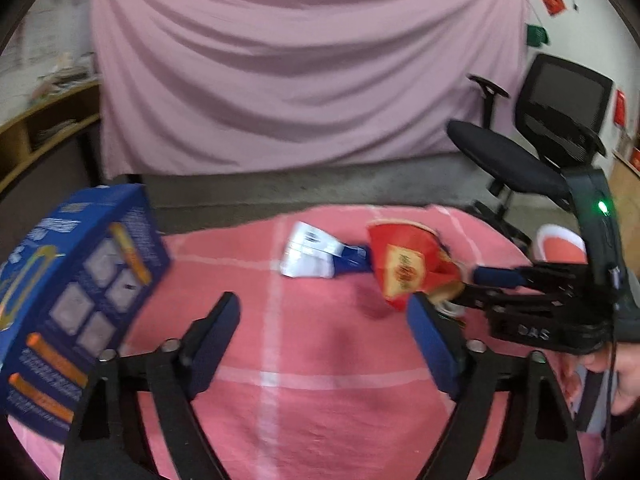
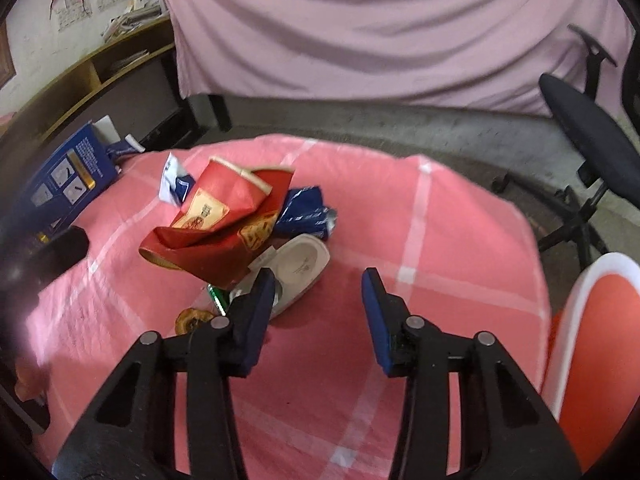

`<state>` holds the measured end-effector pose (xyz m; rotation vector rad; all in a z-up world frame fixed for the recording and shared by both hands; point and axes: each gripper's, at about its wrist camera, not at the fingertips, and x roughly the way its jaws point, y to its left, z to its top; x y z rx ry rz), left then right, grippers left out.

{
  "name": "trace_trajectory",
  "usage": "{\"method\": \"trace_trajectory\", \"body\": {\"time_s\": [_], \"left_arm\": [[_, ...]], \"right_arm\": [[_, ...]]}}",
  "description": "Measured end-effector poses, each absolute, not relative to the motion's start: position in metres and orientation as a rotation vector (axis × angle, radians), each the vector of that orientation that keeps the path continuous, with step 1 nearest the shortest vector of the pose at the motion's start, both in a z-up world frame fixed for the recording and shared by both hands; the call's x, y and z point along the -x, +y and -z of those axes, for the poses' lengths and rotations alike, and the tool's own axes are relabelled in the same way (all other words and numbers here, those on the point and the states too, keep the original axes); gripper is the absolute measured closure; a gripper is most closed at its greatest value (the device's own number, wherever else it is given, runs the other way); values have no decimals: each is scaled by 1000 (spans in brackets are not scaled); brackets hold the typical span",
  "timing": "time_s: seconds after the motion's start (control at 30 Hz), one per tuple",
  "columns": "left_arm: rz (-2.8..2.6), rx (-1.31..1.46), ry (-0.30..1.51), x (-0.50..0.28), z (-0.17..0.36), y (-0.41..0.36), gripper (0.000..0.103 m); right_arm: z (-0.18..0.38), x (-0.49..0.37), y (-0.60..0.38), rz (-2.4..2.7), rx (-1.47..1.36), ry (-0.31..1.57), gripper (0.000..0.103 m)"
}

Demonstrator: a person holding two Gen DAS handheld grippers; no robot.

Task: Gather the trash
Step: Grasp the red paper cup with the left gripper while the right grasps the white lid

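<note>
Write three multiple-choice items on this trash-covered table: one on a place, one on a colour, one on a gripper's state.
1. Where does the blue box stand?
A. at the table's left edge
B. on the office chair
C. under the red paper

2. What colour is the tablecloth?
A. green
B. pink with white lines
C. black

3. How is the left gripper?
A. shut on the box
B. shut on paper
C. open, nothing between its fingers

Key: 1 A, it rises at the left beside the gripper; 2 B, white stripes cross the pink cloth; 3 C, only cloth shows in the gap.

Pink cloth (white grid lines), red-gold paper, blue box
</note>
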<state>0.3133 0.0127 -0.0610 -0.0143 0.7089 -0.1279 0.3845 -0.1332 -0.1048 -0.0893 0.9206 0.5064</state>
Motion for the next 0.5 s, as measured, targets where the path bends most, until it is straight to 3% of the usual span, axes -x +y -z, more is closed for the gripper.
{"method": "trace_trajectory", "body": {"time_s": [0.1, 0.17, 0.33, 0.5], "left_arm": [[157, -5, 757, -322, 66, 5, 39], [176, -4, 767, -325, 67, 3, 42], [217, -14, 778, -328, 65, -3, 42], [251, -28, 795, -331, 66, -14, 42]], "right_arm": [[107, -387, -137, -533, 56, 939, 43], [105, -387, -137, -555, 41, 941, 58], [99, -383, -137, -551, 48, 918, 71], [97, -382, -145, -517, 47, 906, 75]]}}
